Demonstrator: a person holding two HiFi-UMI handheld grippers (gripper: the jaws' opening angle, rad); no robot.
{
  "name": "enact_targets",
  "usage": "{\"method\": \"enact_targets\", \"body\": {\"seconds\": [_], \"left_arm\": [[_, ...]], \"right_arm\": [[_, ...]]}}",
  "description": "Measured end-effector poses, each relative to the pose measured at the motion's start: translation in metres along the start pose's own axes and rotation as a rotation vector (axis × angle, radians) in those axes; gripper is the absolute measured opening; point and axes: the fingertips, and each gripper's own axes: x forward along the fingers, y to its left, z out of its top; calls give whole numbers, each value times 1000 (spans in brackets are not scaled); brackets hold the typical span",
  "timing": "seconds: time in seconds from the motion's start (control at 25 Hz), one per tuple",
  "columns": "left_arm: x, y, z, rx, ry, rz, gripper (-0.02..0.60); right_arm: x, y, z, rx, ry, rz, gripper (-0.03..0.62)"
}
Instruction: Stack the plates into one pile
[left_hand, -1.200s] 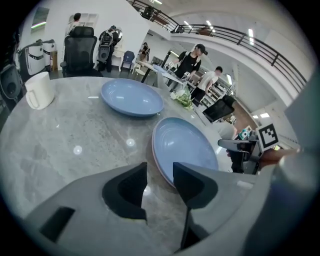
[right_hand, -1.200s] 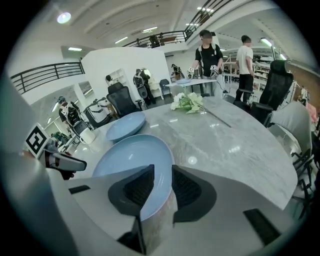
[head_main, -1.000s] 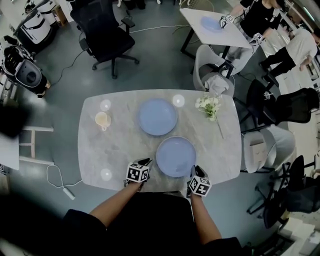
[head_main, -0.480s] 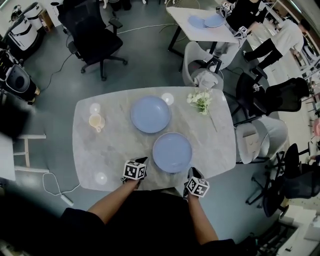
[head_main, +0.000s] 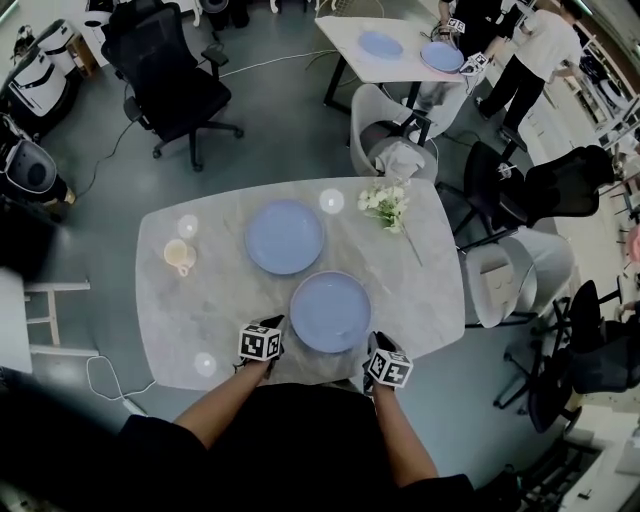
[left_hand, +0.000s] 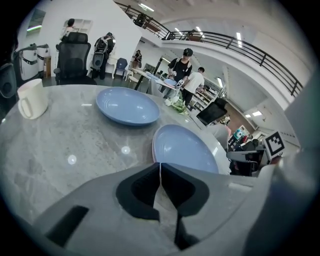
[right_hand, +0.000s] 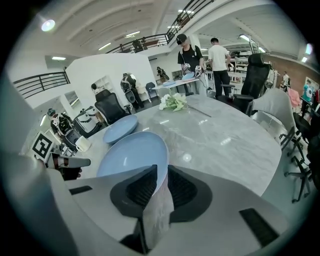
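- The near plate (head_main: 330, 311) sits at the 6 o'clock edge of the table (head_main: 425, 290). The far plate (head_main: 285, 236) lies at its 11 o'clock, apart from it.
- The right gripper (right_hand: 161, 172) has just been closing and pinches the near plate's rim at about 4 o'clock.
- The left gripper (left_hand: 160, 167) is pressed together at the 8 o'clock rim with nothing visible between its jaws (probably a missed bite), so reopen and re-seat it.
- Then lift level, clear the far plate's rim and lower centred.
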Motion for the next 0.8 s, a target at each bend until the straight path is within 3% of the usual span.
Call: {"method": "enact_targets", "body": {"seconds": [0.2, 0.52, 0.8], "left_arm": [[12, 1, 8, -1, -12, 53, 21], [27, 2, 6, -111, -12, 80, 21], [32, 3, 0, -136, -2, 104, 21]], "right_arm": [[21, -14, 8, 13, 27, 38, 52], [54, -12, 16, -38, 109, 123, 77], [72, -14, 12, -20, 153, 152, 77]]}}
